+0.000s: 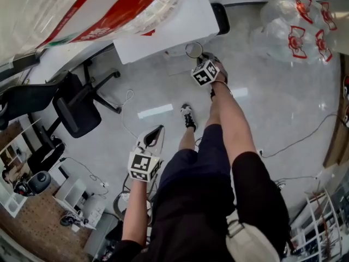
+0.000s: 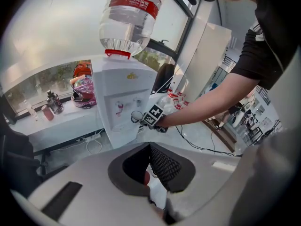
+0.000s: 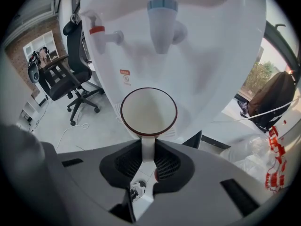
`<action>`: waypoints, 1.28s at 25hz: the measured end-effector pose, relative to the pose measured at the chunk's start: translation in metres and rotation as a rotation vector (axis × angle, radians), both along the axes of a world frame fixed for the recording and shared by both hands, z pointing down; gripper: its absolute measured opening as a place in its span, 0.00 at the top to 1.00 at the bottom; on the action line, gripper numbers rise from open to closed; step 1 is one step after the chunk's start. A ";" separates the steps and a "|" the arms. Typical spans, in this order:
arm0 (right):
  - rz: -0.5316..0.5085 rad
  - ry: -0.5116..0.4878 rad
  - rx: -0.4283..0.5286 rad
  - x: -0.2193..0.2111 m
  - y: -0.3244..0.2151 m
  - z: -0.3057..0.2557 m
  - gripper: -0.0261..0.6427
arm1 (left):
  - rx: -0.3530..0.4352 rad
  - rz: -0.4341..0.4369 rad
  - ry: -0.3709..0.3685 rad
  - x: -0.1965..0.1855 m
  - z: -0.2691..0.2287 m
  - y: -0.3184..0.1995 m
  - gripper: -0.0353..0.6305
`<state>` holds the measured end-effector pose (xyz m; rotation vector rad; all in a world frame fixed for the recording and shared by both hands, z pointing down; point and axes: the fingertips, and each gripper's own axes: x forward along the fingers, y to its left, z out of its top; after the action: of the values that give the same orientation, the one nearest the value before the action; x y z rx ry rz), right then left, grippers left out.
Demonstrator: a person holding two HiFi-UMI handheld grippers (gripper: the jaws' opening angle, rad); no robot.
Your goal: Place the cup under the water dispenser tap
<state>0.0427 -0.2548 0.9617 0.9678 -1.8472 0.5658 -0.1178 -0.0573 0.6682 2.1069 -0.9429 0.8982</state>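
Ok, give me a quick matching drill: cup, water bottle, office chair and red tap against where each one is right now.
Things:
1. cup
2. water bottle
3. office chair
4. red tap

Places:
A. upside down on top of the dispenser
B. on the floor beside the dispenser
C. handle clamped in the right gripper
D. on the dispenser front, up and to the left of the cup in the right gripper view

Pairs: 1-C, 2-A, 3-B, 4-D.
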 end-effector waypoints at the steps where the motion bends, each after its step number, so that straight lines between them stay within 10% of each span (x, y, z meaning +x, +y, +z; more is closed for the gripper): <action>1: 0.003 0.000 -0.003 0.000 -0.001 0.003 0.88 | -0.002 0.002 -0.002 0.000 0.001 0.001 0.96; 32: -0.031 0.039 -0.018 -0.009 -0.008 0.017 0.81 | -0.018 -0.043 0.031 0.011 0.013 0.014 0.96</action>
<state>0.0337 -0.2626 0.9787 0.9301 -1.8166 0.5407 -0.1067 -0.0428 0.6817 2.0719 -0.9579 0.8471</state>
